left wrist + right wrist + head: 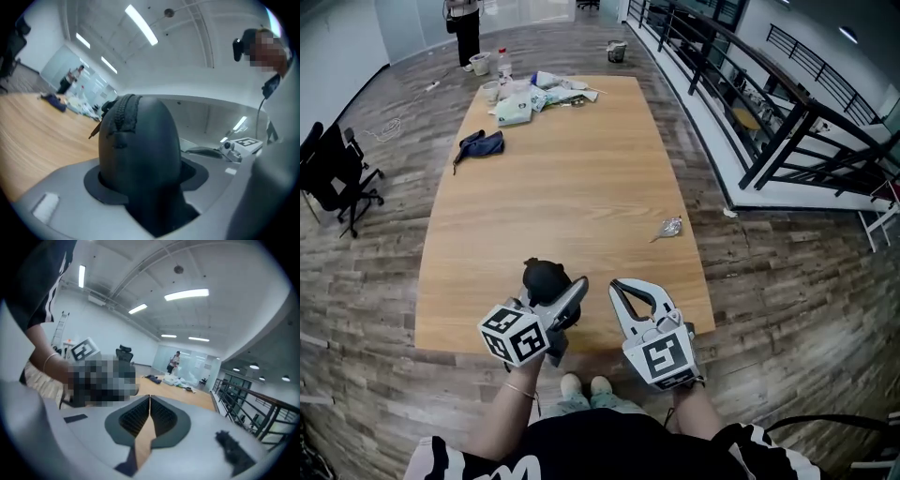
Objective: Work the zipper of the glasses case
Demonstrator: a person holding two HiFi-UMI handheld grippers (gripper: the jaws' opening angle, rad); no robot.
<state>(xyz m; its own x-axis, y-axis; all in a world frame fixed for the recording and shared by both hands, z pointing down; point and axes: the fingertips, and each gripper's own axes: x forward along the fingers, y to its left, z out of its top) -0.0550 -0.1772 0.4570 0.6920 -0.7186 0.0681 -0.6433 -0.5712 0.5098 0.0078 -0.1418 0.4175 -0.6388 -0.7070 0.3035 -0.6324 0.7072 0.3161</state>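
The black glasses case (pixel 542 276) is egg-shaped and sits just above the near end of the wooden table (pixel 572 187). My left gripper (pixel 561 292) is shut on it, its jaws pressing the case from both sides. In the left gripper view the case (pixel 140 140) fills the gap between the jaws and stands on end, with its zipper (pixel 123 114) running over the top left. My right gripper (pixel 615 285) is to the right of the case and apart from it. In the right gripper view its jaws (pixel 149 401) meet at the tips, shut on nothing.
A crumpled clear wrapper (pixel 671 226) lies at the table's right side. A dark blue cloth (pixel 481 143) and a pile of bags and bottles (pixel 534 94) sit at the far end. An office chair (pixel 337 173) stands at the left, a black railing (pixel 769 103) at the right, a person (pixel 464 28) beyond the table.
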